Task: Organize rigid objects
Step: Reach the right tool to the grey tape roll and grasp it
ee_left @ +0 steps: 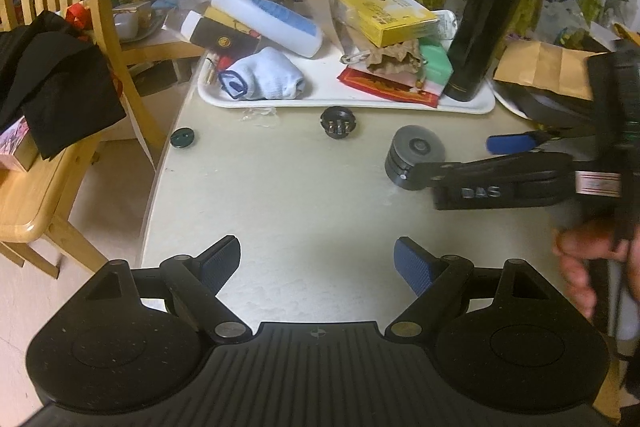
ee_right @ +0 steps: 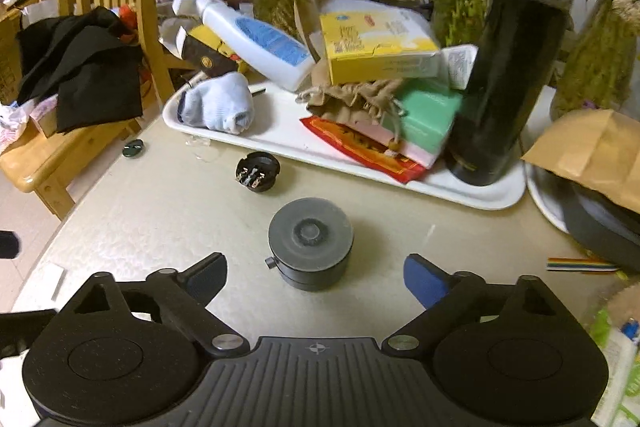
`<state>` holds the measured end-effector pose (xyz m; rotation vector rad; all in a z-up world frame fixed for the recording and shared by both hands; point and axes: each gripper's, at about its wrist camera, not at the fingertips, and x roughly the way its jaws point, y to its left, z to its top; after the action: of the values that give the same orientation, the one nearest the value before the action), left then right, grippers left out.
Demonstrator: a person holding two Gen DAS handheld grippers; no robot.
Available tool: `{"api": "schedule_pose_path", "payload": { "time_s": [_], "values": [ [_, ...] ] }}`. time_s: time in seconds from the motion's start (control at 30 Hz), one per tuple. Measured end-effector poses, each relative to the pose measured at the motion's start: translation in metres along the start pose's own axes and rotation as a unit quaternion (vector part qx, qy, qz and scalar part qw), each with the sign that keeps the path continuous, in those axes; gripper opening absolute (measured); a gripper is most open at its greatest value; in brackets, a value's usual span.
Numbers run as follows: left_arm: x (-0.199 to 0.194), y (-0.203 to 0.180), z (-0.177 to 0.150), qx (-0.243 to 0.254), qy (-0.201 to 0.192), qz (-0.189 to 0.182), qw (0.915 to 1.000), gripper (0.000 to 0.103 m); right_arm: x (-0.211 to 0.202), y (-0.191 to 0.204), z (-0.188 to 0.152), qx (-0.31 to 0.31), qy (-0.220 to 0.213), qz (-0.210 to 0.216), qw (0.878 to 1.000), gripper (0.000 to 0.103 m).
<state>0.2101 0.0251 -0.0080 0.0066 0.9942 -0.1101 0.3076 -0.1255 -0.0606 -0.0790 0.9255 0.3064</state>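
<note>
Grey puck [ee_right: 311, 247] sits on pale table [ee_right: 160, 211] — cluttered tray [ee_right: 496, 197] behind.

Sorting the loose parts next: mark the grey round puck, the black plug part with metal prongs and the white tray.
grey round puck [ee_right: 311, 231], right wrist view, on its flat top.
black plug part [ee_right: 257, 171], right wrist view, on its pronged face.
white tray [ee_left: 360, 105], left wrist view, on its near rim.
</note>
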Motion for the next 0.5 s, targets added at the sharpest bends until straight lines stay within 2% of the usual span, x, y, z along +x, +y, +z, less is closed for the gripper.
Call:
{"api": "schedule_pose_path", "payload": {
  "time_s": [0.17,0.5],
  "values": [
    [0.002,0.004,-0.001,-0.005,0.008,-0.001,1.0000,0.085,0.020,0.002,0.004,0.014,0.007,-0.007,1.000,0.092],
    [0.003,0.008,-0.002,-0.010,0.012,-0.002,0.9999,0.085,0.045,0.007,0.012,0.021,0.002,-0.014,1.000,0.079]
  ]
}}
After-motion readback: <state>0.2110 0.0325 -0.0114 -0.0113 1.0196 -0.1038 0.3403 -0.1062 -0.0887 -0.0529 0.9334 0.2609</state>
